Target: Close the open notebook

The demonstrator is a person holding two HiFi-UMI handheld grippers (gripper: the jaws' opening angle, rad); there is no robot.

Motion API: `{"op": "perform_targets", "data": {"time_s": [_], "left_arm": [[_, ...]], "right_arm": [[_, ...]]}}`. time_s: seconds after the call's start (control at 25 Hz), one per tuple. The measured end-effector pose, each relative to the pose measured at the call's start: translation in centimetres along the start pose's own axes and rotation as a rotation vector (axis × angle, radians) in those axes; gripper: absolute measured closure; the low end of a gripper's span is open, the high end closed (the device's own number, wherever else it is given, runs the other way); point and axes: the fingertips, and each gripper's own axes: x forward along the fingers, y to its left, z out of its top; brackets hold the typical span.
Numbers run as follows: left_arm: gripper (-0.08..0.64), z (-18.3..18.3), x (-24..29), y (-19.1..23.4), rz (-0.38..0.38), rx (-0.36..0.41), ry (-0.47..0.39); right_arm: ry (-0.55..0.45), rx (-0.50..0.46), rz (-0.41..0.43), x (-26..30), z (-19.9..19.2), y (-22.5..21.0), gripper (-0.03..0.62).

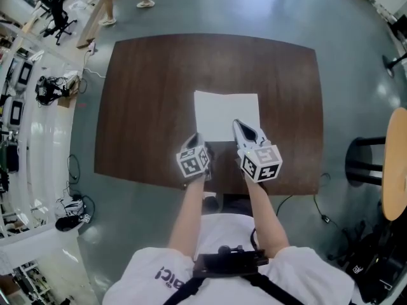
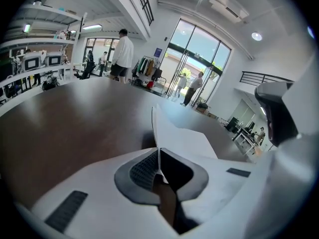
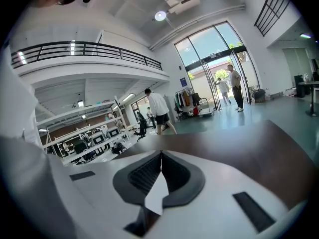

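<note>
A dark wooden table (image 1: 146, 107) is seen from above. The white notebook (image 1: 226, 113) is spread just short of the table's middle, toward its near edge. Over that near edge, the left gripper (image 2: 158, 154) is pinched tight on a thin white sheet of the notebook, and the right gripper (image 3: 160, 162) is clamped on a white paper corner.

Bright daylight indoors; fisheye bending; dark vignetted corners.

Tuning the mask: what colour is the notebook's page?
Plain white. The notebook shows best in the head view.
</note>
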Motion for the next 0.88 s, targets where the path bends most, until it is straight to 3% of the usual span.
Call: {"op": "perform_targets", "data": {"time_s": [0.24,0.52,0.88], "left_arm": [[0.535,2.7,-0.8,-1.2,-0.042,0.058,-0.002],[0.535,5.7,-1.8,-6.0,-0.122,0.177,-0.026],[0.535,4.6,-1.4,-13.1,-0.222,0.301,0.011]], "right_arm": [[-0.051,0.047,-0.039,-1.2,0.6,-0.5,0.589],[-0.067,0.068,-0.07,-2.9,0.2,-1.5,0.589],[-0.113,0.137,-0.158,-6.3,0.2,-6.5,0.589]]}}
